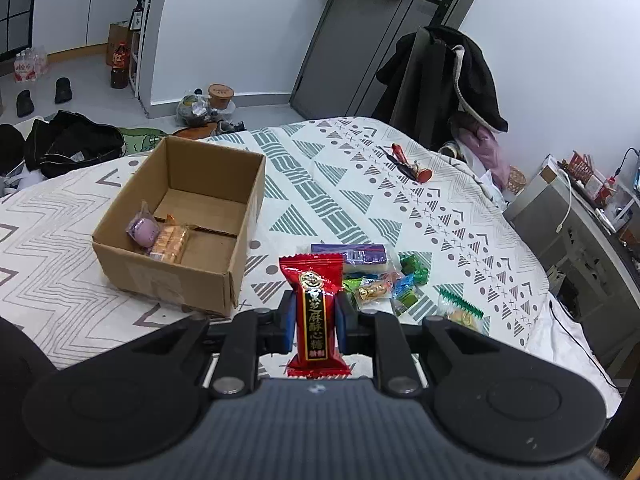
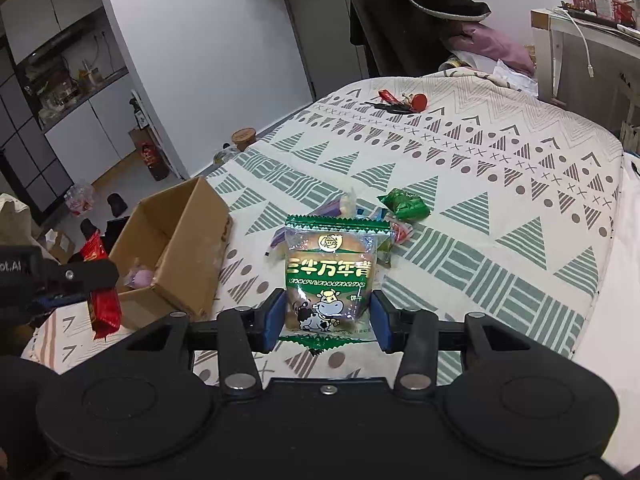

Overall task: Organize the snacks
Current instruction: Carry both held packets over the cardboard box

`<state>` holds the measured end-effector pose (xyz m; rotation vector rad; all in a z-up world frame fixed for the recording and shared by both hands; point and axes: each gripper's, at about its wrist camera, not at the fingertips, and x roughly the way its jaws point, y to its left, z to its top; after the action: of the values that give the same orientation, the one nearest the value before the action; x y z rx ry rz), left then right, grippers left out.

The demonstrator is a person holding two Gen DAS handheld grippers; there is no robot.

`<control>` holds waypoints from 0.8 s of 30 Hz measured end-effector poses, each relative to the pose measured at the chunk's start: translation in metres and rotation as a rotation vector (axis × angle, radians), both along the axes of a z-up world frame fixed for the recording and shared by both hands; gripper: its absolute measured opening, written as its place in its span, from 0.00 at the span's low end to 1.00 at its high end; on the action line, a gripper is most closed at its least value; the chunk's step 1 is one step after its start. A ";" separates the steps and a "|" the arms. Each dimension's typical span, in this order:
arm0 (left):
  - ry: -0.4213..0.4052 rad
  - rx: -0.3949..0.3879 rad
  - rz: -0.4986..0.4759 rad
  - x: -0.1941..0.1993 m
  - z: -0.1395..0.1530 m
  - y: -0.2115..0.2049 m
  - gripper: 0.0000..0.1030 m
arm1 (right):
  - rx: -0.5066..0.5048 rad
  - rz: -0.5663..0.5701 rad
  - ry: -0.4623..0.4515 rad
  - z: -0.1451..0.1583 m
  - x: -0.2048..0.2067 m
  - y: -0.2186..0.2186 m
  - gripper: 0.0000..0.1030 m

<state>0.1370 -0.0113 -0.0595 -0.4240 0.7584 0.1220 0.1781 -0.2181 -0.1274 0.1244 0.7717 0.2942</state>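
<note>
the left hand-held gripper point(image 1: 315, 318) is clamped on a red candy packet point(image 1: 316, 312), the right hand-held gripper point(image 2: 326, 314) on a green biscuit packet point(image 2: 329, 276), both above the bed point(image 2: 500, 184). beyond lie loose snacks point(image 1: 384, 280), a cardboard box point(image 1: 180, 224) left of them holding two more, then keys point(image 1: 408, 164).

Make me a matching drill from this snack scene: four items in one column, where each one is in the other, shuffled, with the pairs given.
Items:
1. red candy
2. green biscuit packet
3. purple snack
4. red keychain

Places:
A. in the cardboard box
B. far end of the bed cover
C. in the left tool
D. in the right tool

Pairs: 1-C, 2-D, 3-A, 4-B
</note>
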 end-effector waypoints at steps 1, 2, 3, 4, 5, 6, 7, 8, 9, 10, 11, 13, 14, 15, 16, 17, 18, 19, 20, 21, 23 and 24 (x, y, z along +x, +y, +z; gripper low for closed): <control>-0.004 0.001 -0.002 -0.001 0.001 0.001 0.18 | 0.002 0.000 -0.005 0.002 -0.002 0.001 0.43; -0.007 0.002 -0.003 -0.003 0.002 0.002 0.18 | 0.005 -0.001 -0.011 0.003 -0.004 0.001 0.43; -0.010 0.002 -0.004 -0.004 0.003 0.003 0.18 | 0.006 -0.001 -0.019 0.006 -0.005 0.002 0.43; -0.014 0.001 -0.005 -0.005 0.003 0.004 0.18 | 0.005 -0.002 -0.026 0.007 -0.007 0.002 0.43; -0.017 -0.001 -0.005 -0.007 0.003 0.005 0.18 | 0.005 -0.003 -0.032 0.008 -0.008 0.003 0.43; -0.020 -0.002 -0.005 -0.009 0.004 0.006 0.18 | 0.010 -0.002 -0.036 0.008 -0.009 0.004 0.43; -0.021 -0.001 -0.006 -0.010 0.004 0.008 0.18 | 0.013 -0.002 -0.037 0.009 -0.010 0.004 0.43; -0.021 0.000 -0.006 -0.011 0.004 0.009 0.18 | 0.014 -0.003 -0.037 0.009 -0.011 0.005 0.43; -0.021 0.000 -0.004 -0.012 0.004 0.010 0.18 | 0.012 -0.004 -0.039 0.009 -0.012 0.006 0.43; -0.022 -0.001 -0.001 -0.013 0.004 0.013 0.18 | 0.012 -0.003 -0.041 0.009 -0.013 0.008 0.43; -0.024 -0.003 0.002 -0.014 0.003 0.014 0.18 | 0.011 -0.003 -0.043 0.009 -0.013 0.009 0.43; -0.029 -0.007 0.011 -0.015 0.003 0.019 0.18 | 0.013 -0.003 -0.052 0.011 -0.013 0.014 0.43; -0.033 -0.011 0.017 -0.015 0.003 0.021 0.18 | 0.012 -0.006 -0.053 0.012 -0.012 0.017 0.43; -0.036 -0.014 0.021 -0.016 0.003 0.023 0.18 | 0.014 -0.006 -0.054 0.013 -0.011 0.020 0.43; -0.040 -0.019 0.024 -0.015 0.002 0.026 0.18 | 0.017 -0.002 -0.055 0.013 -0.010 0.024 0.43; -0.045 -0.022 0.026 -0.014 0.002 0.029 0.18 | 0.022 0.003 -0.056 0.014 -0.010 0.029 0.43; -0.052 -0.024 0.028 -0.014 0.003 0.032 0.18 | 0.026 0.006 -0.058 0.015 -0.010 0.034 0.43; -0.057 -0.026 0.032 -0.013 0.003 0.035 0.18 | 0.030 0.010 -0.057 0.015 -0.008 0.039 0.43; -0.060 -0.028 0.041 -0.013 0.002 0.039 0.18 | 0.035 0.015 -0.055 0.016 -0.007 0.044 0.43; -0.059 -0.032 0.048 -0.011 0.002 0.044 0.18 | 0.042 0.021 -0.051 0.016 -0.004 0.050 0.43; -0.053 -0.042 0.062 -0.008 0.000 0.053 0.18 | 0.052 0.030 -0.047 0.016 -0.001 0.059 0.43; -0.051 -0.044 0.068 -0.007 0.000 0.057 0.18 | 0.054 0.036 -0.045 0.016 0.002 0.065 0.43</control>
<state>0.1300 0.0460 -0.0598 -0.4935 0.6976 0.1582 0.1798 -0.1528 -0.1117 0.1543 0.7220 0.3513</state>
